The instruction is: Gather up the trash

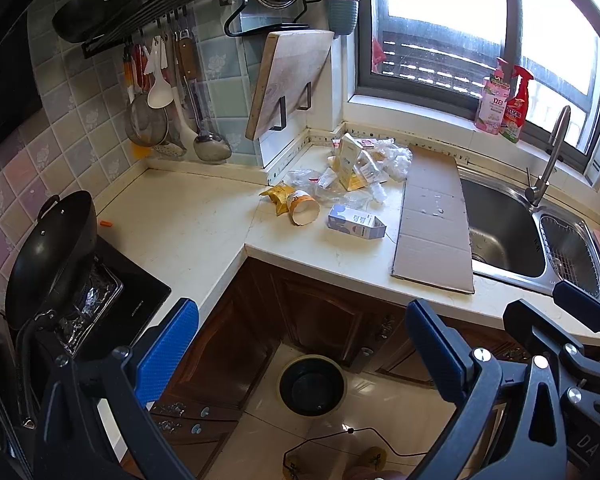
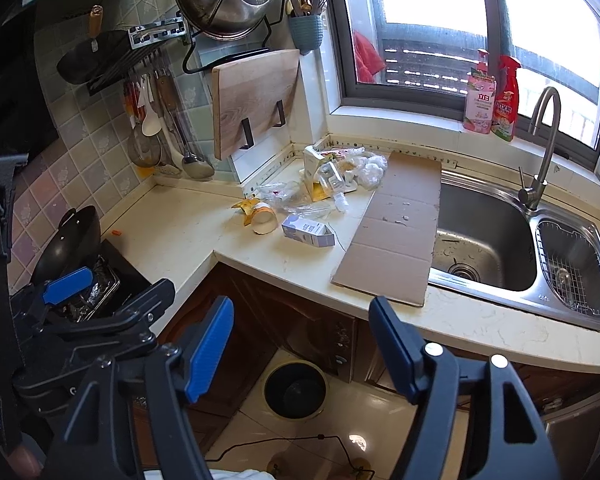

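- Looking at this, the job reads as barely started, nothing seems collected so far.
- The trash pile (image 1: pixel 356 168) sits at the back corner of the worktop (image 1: pixel 188 216), below the window: clear plastic wrappers, a crumpled white bag, an upright yellow-and-white carton.
- Nearer the front edge lie a tipped paper cup (image 1: pixel 304 206) touching a yellow snack bag (image 1: pixel 278 196), and just beside them a blue-and-white milk carton (image 1: pixel 356 222) on its side.
- A flat cardboard sheet (image 1: pixel 434 220) lies beside the pile, its right edge overhanging the sink (image 2: pixel 484 236). Can't say if it counts as trash, my guess is yes.
- The bin (image 2: pixel 295 389) stands on the floor in front of the cabinets. It looks dark inside and I can't make out anything in it.
- Left tongs (image 1: pixel 300 354) are spread wide with nothing between them, hanging out over the floor, well short of the pile.
- Right tongs (image 2: pixel 302 350) are likewise wide apart and empty, roughly above the bin.
- So basically everything is left: every piece needs picking off the worktop and dropping in the bin. The milk carton and cup look like the easiest first grabs, being closest to the edge.
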### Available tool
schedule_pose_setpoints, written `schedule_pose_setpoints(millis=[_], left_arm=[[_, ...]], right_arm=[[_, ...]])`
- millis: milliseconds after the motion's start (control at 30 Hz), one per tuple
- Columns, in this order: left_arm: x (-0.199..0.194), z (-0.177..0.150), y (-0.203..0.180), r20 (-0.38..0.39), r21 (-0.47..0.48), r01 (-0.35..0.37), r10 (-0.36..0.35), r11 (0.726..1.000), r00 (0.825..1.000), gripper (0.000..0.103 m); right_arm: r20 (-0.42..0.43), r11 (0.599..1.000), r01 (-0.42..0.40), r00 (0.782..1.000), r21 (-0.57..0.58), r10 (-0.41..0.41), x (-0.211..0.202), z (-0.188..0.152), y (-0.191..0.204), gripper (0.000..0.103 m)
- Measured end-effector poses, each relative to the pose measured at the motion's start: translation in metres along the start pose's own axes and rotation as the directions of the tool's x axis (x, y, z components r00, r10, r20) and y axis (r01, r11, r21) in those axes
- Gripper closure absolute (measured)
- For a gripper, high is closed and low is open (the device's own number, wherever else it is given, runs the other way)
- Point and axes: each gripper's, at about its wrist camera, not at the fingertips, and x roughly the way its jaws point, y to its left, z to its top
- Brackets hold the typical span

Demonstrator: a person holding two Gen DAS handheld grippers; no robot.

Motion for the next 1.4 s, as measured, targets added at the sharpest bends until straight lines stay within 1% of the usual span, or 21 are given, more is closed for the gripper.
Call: schedule_pose_setpoints(millis=[967, 1333, 1400], left_arm=[[0.0004, -0.0061, 0.0053, 0.0, 0.004, 0.001, -0.001, 1.0, 1.0, 0.001], [0.0006, -0.0064, 0.0033, 0.001, 0.007, 0.0, 0.0, 1.0, 1.0, 0.001], [0.0001, -0.0087, 0.006, 0.004, 0.013, 0.006, -0.007, 1.0, 1.0, 0.001]], right_arm=[[-0.002, 1.0, -0.001, 1.0, 0.004, 0.001, -0.0015, -0.0071, 0.0018, 0.032], [-0.003, 1.0, -0.004, 1.0, 0.005, 0.004, -0.0006, -0.0048, 0.0025, 0.032], [0.0, 1.0, 0.001, 1.0, 0.009, -0.001, -0.0014, -0.009, 0.0036, 0.032]])
